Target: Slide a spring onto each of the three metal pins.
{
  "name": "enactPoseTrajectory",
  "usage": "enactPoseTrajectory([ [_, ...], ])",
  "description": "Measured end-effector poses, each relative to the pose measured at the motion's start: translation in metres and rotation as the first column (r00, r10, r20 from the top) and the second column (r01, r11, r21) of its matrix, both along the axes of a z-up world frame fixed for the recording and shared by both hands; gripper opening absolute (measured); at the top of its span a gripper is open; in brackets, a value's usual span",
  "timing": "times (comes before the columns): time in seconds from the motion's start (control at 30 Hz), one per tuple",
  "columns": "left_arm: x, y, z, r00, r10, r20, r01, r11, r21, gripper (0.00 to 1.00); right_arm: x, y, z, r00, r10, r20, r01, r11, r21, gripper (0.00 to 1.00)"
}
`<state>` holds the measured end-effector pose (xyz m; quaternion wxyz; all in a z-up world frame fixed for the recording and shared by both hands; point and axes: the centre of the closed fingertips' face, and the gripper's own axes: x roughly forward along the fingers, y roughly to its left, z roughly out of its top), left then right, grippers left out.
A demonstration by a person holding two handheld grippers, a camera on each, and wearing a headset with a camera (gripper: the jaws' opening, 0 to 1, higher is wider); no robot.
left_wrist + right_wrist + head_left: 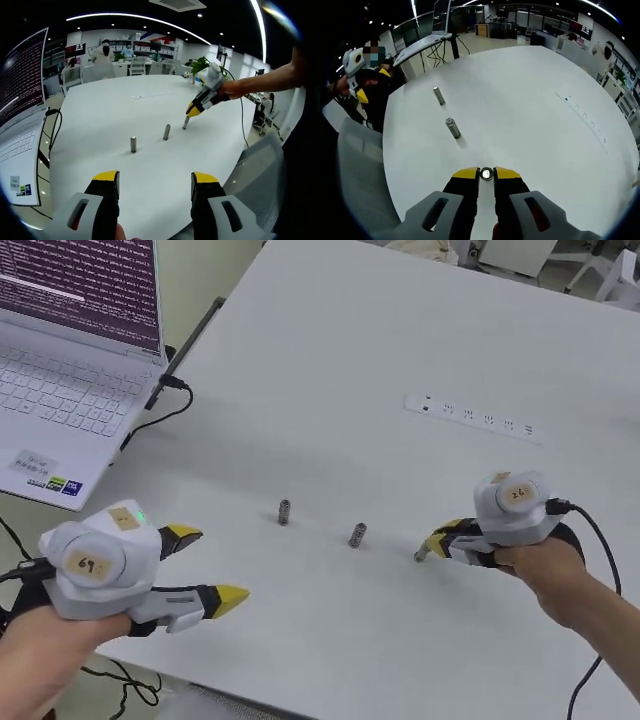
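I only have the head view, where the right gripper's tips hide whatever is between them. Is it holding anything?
Observer: Yes. The right gripper view shows the right gripper shut on a small round metal piece, seen end-on.
Operator: Lifted, or on the table?
Observer: The left gripper view shows it standing upright on the table, the gripper at its top end.
Operator: Do the other two carry springs?
Observer: The right gripper view shows coils along both, the near spring and the far spring.
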<state>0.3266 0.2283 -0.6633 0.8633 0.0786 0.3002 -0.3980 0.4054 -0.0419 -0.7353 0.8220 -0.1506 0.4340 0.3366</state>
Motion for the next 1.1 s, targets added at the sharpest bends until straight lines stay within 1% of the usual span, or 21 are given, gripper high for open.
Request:
enactPoseTrajectory([
  [0.27, 0.0, 0.0, 0.001, 1.0, -0.002, -0.001, 0.002, 1.0, 0.004, 0.53, -0.001, 0.001, -0.01, 1.0, 0.003, -0.02, -0.003, 1.0, -0.004, 0.09],
  [0.47, 0.0, 0.001, 0.002, 1.0, -0.001, -0.001, 0.001, 1.0, 0.007, 0.53, -0.001, 0.002, -0.013, 1.0, -0.001, -0.025, 0.001, 1.0, 0.0, 0.09],
  [0.8, 0.001, 0.0, 0.005, 1.0, -0.002, 0.005, 0.002, 1.0, 0.008, 0.53, -0.001, 0.001, -0.011, 1.0, -0.009, -0.014, 0.009, 1.0, 0.003, 0.1],
  [0.87, 0.001, 0.0, 0.005, 1.0, -0.002, 0.006, 0.002, 1.0, 0.008, 0.53, -0.003, 0.001, -0.007, 1.0, -0.014, -0.006, 0.014, 1.0, 0.006, 0.1],
  [0.93, 0.001, -0.001, 0.006, 1.0, -0.001, 0.007, 0.001, 1.0, 0.007, 0.53, -0.003, -0.001, -0.006, 1.0, -0.021, -0.001, 0.021, 1.0, 0.009, 0.12],
  [1.1, 0.001, -0.003, 0.007, 1.0, -0.001, 0.012, 0.001, 1.0, 0.002, 0.52, -0.012, -0.007, -0.002, 0.999, -0.047, 0.014, 0.047, 0.999, 0.013, 0.17],
])
